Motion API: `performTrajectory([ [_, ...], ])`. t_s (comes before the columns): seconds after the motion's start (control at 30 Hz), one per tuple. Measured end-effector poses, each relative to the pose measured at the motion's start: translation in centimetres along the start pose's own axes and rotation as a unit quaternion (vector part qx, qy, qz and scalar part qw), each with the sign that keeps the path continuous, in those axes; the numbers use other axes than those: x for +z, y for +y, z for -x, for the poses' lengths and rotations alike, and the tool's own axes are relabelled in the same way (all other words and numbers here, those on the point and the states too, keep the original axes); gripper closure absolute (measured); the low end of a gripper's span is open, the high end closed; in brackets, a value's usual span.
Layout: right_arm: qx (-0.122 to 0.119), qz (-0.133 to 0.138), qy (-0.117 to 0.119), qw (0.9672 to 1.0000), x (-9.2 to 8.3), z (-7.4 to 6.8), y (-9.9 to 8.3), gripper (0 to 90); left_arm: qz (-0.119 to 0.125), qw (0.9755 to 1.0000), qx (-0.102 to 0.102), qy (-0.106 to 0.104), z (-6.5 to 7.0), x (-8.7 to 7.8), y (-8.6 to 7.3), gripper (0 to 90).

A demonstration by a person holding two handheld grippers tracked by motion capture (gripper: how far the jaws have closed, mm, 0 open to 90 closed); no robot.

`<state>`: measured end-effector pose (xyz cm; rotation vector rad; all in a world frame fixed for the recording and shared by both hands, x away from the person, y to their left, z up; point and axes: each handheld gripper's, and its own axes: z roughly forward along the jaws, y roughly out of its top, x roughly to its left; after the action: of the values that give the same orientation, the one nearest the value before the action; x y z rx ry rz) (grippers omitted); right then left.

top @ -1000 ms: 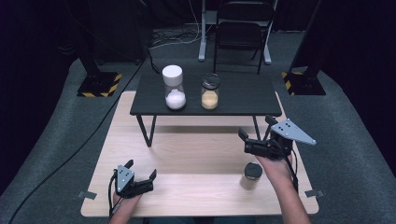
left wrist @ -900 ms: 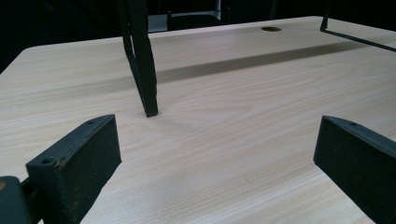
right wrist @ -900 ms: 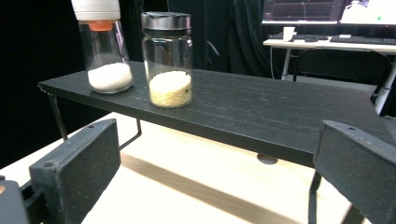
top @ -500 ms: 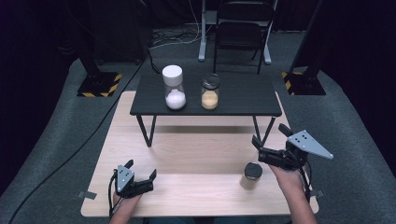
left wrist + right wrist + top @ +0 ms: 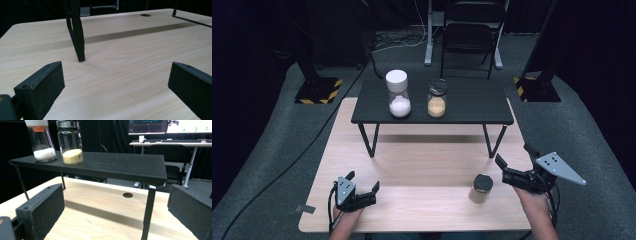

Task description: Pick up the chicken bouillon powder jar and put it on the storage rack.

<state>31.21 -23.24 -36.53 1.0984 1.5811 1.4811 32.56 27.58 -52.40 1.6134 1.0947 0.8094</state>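
I judge the dark-lidded jar (image 5: 482, 187) light, rigid, slippery; I'd grip its body with my released right gripper (image 5: 514, 164), left gripper (image 5: 363, 183) also released

A pale wood-grain table (image 5: 422, 165) carries a matte black raised shelf (image 5: 472, 102) bearing a white-capped jar of white powder (image 5: 398, 93) and a dark-lidded jar of yellow grains (image 5: 437, 99); yellow-and-black hazard stripes mark floor stands (image 5: 318, 91) on grey carpet (image 5: 272, 150).
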Motion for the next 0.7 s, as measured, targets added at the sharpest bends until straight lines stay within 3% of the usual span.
performTrajectory([
  [0.2,0.002,-0.005,-0.002,1.0000,-0.6,0.5,-1.3,0.6,0.000,1.0000,0.000,0.000,0.0,0.0,0.0,0.2],
  [0.3,0.002,-0.004,0.009,0.9999,-0.9,0.5,-1.9,0.5,-0.001,1.0000,0.000,0.001,0.0,0.0,0.0,0.2],
  [0.5,-0.017,-0.009,0.007,0.9998,-1.7,0.1,-3.4,1.3,0.000,1.0000,-0.001,0.001,0.0,0.0,0.0,0.2],
  [0.7,-0.011,-0.010,0.012,0.9998,-2.3,0.0,-4.9,1.3,-0.001,1.0000,-0.001,0.002,0.0,0.0,0.0,0.2],
])
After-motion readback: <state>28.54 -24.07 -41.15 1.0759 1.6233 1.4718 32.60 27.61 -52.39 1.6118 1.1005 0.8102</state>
